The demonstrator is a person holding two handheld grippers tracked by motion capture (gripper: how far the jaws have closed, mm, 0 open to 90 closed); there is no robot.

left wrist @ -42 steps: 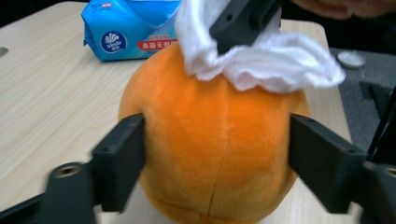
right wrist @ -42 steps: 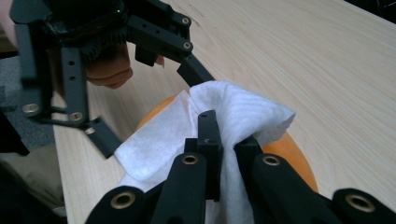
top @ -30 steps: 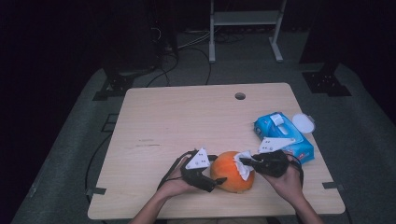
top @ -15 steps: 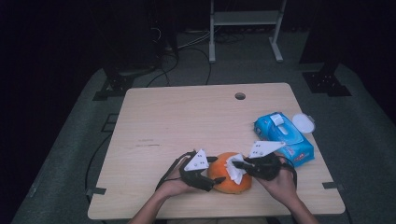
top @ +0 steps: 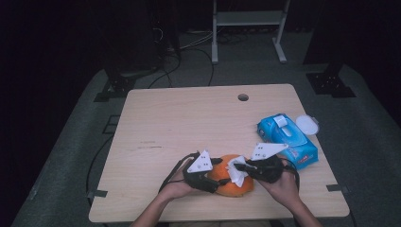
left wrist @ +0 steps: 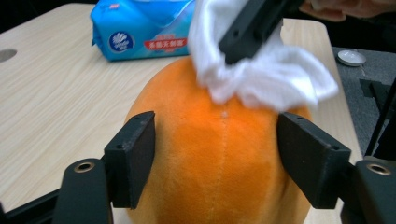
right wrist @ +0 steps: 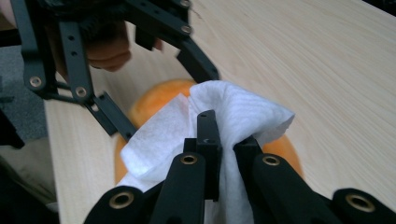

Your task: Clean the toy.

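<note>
Plush orange toy [left wrist: 219,163], front edge of bench [top: 189,118], being wiped with white tissue [right wrist: 224,121].
Likely soft, light, squashy; left gripper [left wrist: 219,161] clamped across its sides, right gripper [right wrist: 224,154] pinched on tissue.

From above I see my left gripper [top: 211,174] against the left side of a round orange plush ball [top: 231,182] near the front edge of the pale wooden counter [top: 189,123]. My right gripper [top: 243,168] presses a crumpled white tissue [top: 236,171] onto the ball's top. A blue plastic wipes pack [top: 287,140] lies to the right, a round white lid [top: 307,125] just beside it.
</note>
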